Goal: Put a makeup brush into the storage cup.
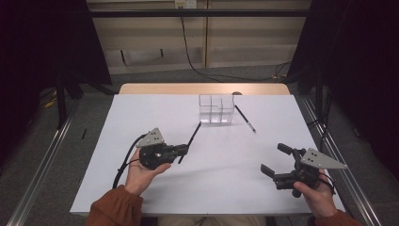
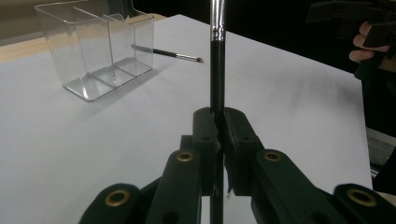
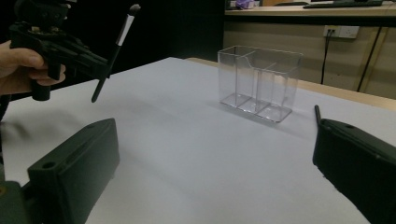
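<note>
My left gripper (image 1: 184,149) is shut on a thin black makeup brush (image 1: 192,139), lifted off the white table and tilted toward the clear box. In the left gripper view the brush (image 2: 216,70) rises straight up from between the closed jaws. The right gripper view shows that brush (image 3: 114,51) held in the air at upper left. A clear plastic organizer (image 1: 216,108) with several compartments stands at the back middle. A second black brush (image 1: 245,118) lies flat just right of it. My right gripper (image 1: 273,160) hovers open at the front right, nothing between its fingers.
A white sheet (image 1: 155,188) covers the table, with a wooden edge (image 1: 155,88) showing at the back. Metal rails run along both sides. A cable hangs down the far wall.
</note>
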Tool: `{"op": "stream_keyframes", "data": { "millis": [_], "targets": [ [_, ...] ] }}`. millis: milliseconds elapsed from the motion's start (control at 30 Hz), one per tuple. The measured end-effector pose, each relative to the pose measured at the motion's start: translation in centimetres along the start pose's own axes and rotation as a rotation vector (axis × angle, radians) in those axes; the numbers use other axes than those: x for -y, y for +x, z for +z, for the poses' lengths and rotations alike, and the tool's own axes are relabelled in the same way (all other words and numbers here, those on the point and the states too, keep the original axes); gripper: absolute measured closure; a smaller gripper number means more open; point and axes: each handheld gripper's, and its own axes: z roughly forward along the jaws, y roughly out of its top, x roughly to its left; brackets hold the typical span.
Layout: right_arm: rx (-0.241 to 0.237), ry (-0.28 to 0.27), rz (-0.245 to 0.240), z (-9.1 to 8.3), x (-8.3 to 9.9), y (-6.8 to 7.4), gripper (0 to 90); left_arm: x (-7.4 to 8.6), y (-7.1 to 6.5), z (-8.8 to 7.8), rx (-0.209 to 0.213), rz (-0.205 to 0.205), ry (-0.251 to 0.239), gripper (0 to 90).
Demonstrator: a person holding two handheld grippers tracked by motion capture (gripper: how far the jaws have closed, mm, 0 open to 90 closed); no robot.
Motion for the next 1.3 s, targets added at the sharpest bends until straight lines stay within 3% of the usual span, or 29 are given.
{"op": "stream_keyframes", "data": {
  "millis": [400, 700, 1033, 1300],
  "targets": [
    [-0.063, 0.002, -0.005, 1.3, -0.9, 0.5, 0.2, -0.3, -0.6, 1.1, 0.027, 0.005, -0.005, 84.2],
    [-0.085, 0.028, -0.024, 3.0, -1.2, 0.7, 0.6, -0.5, -1.5, 1.5, 0.052, 0.012, -0.017, 84.2],
    [-0.133, -0.007, -0.052, 4.9, -2.4, 1.9, 2.3, -0.8, -2.2, 2.3, 0.078, 0.021, -0.018, 84.2],
    [-0.171, 0.046, -0.050, 6.3, -3.2, 2.6, 3.4, -1.4, -2.7, 2.9, 0.093, 0.030, -0.030, 84.1]
  ]
}}
